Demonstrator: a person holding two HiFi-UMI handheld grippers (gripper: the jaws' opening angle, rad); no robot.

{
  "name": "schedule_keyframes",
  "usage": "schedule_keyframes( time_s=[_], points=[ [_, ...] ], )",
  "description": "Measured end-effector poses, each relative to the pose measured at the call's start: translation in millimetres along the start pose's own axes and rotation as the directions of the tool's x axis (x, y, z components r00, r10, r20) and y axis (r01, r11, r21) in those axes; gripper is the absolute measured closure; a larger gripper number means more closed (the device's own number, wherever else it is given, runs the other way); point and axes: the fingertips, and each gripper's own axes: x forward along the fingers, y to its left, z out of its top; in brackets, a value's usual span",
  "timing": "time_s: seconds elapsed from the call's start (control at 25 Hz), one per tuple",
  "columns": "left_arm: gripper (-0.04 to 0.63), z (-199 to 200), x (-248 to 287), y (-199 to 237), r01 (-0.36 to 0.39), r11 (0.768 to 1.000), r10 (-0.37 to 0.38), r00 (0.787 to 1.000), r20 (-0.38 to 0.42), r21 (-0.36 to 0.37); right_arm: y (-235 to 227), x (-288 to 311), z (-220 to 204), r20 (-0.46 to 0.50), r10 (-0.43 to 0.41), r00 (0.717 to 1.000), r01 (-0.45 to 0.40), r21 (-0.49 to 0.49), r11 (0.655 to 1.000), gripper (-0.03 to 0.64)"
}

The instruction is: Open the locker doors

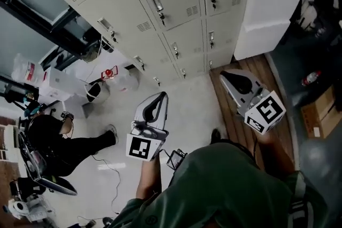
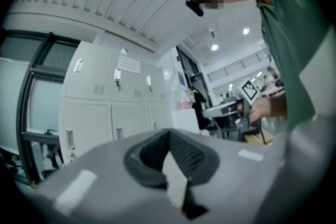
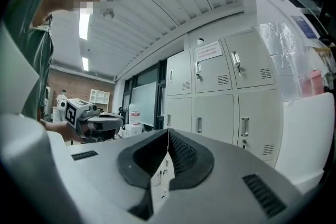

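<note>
A bank of cream locker doors (image 1: 160,13) with metal handles fills the top of the head view, and all the doors that show stand closed. My left gripper (image 1: 160,96) is held level some way in front of them, shut, with nothing between its jaws. My right gripper (image 1: 226,75) is further right, nearer the lowest lockers, also shut and empty. In the left gripper view the jaw tips (image 2: 169,134) meet, with the lockers (image 2: 113,97) off to the left. In the right gripper view the closed tips (image 3: 168,131) point at the lockers (image 3: 220,97).
A large white wrapped block (image 1: 270,2) stands right of the lockers on a wooden floor strip (image 1: 280,99). A cardboard box (image 1: 320,115) and a bottle (image 1: 311,78) lie at far right. A person in black (image 1: 53,141) sits at left near bags and boxes (image 1: 59,80).
</note>
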Motion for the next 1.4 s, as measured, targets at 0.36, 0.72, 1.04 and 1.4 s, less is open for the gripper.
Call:
schedule_keyframes(
  time_s=[0.36, 0.72, 1.04, 1.4],
  points=[
    [0.603, 3, 58, 27, -0.122, 0.993, 0.122, 0.991, 0.05, -0.001, -57, 40, 11, -0.016, 0.13, 0.991, -0.13, -0.054, 0.99, 0.612],
    [0.603, 9, 89, 57, -0.162, 0.986, 0.16, 0.985, 0.066, 0.026, -86, 78, 20, -0.01, 0.182, 0.983, -0.182, -0.08, 0.98, 0.612],
    [0.603, -13, 111, 100, -0.058, 0.998, 0.057, 0.998, 0.036, 0.035, -102, 114, 2, -0.035, 0.091, 0.995, -0.092, -0.028, 0.995, 0.612],
    [0.603, -20, 141, 183, 0.041, 0.999, -0.042, 0.997, 0.062, 0.025, -111, 197, 0, -0.03, 0.009, 1.0, -0.009, -0.006, 1.0, 0.612]
  ],
)
